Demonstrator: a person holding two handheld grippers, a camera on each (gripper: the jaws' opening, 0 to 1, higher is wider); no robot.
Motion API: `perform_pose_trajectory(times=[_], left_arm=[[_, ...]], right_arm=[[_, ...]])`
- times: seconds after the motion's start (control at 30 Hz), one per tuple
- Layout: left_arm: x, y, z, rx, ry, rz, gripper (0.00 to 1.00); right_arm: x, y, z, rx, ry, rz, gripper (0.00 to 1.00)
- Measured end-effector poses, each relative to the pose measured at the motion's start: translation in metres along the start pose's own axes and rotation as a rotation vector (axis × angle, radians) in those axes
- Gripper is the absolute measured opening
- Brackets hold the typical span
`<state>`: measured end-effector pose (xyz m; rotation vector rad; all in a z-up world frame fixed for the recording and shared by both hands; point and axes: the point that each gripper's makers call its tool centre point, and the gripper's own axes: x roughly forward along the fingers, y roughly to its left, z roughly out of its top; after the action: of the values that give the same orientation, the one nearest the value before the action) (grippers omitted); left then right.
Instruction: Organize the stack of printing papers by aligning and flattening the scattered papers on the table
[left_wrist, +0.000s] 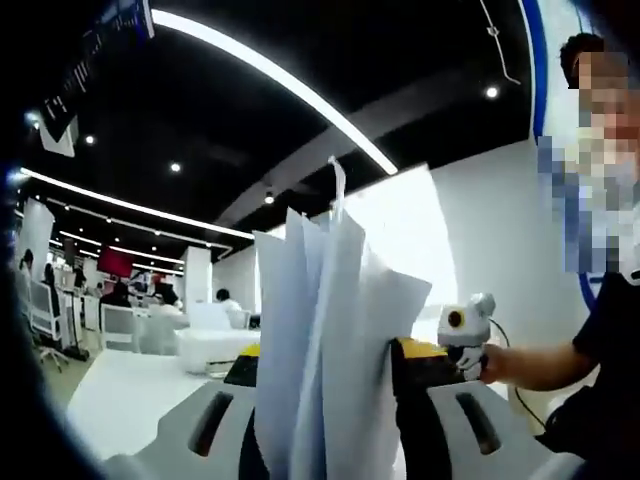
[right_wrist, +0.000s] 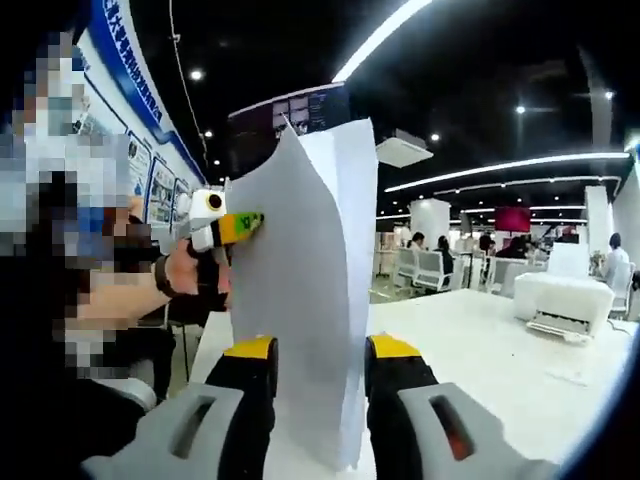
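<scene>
White printer paper is the whole story here. The papers (left_wrist: 325, 340) stand on edge, lifted up off the white desk (left_wrist: 120, 400), and everything else sits around that stack. In the left gripper view the sheets fan out unevenly at the top, a few corners poking higher than the rest, and the left tool (left_wrist: 325, 400) has its yellow-tipped jaws on either side of the bundle, clamped right against it. Just to the right of the papers the other tool's white-and-yellow head peeks out, held in a person's hand (left_wrist: 497, 362).

From the right gripper view the papers (right_wrist: 305, 300) look like one tall curved sheet face, bottom edge down between the jaws of the right tool (right_wrist: 318, 385). Those jaws sit close to both sides of the stack, pressed on it as far as it shows. Left of the papers, the left tool (right_wrist: 228, 228) grips the stack's far edge, with the person's hand (right_wrist: 185, 272) wrapped round its handle. Behind the papers the desk (right_wrist: 480, 340) stretches off toward office chairs (right_wrist: 425, 268).
</scene>
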<state>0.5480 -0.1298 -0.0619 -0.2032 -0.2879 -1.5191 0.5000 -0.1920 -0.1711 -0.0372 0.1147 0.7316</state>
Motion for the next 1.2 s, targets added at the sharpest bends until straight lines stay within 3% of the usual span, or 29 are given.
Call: perform_pose_trajectory(times=[0.07, 0.17, 0.27, 0.4, 0.53, 0.67, 0.83, 0.97, 1.13, 1.2], left_arm=[[0.001, -0.003, -0.002, -0.026, -0.005, -0.008, 0.42], [0.003, -0.007, -0.001, -0.015, -0.008, -0.008, 0.42], [0.003, -0.005, -0.001, -0.001, 0.006, 0.001, 0.42], [0.002, -0.004, -0.003, -0.014, 0.000, 0.011, 0.42], [0.004, -0.007, -0.004, -0.029, -0.027, 0.019, 0.42], [-0.001, 0.000, -0.003, -0.023, -0.045, 0.050, 0.40], [-0.005, -0.001, -0.001, -0.023, -0.052, 0.058, 0.32], [-0.008, -0.002, 0.003, 0.011, -0.063, 0.083, 0.25], [-0.011, -0.009, 0.008, 0.045, -0.055, 0.073, 0.25], [-0.018, -0.005, 0.010, 0.090, -0.048, 0.096, 0.26]], right_arm=[[0.006, 0.002, -0.012, 0.049, 0.043, 0.015, 0.31], [0.011, 0.001, -0.003, 0.008, 0.008, -0.036, 0.30], [0.008, -0.005, -0.001, -0.024, 0.018, -0.074, 0.27], [0.011, 0.000, -0.008, 0.026, 0.056, -0.026, 0.27], [0.019, 0.003, -0.008, -0.043, 0.066, -0.056, 0.25], [0.019, 0.000, -0.007, -0.075, 0.069, -0.076, 0.13], [0.019, 0.006, -0.002, -0.016, 0.043, -0.038, 0.01], [0.023, 0.013, -0.004, -0.025, 0.048, -0.014, 0.00], [0.024, 0.015, -0.001, -0.094, 0.066, -0.042, 0.00], [0.022, 0.016, 0.002, -0.121, 0.067, -0.047, 0.00]])
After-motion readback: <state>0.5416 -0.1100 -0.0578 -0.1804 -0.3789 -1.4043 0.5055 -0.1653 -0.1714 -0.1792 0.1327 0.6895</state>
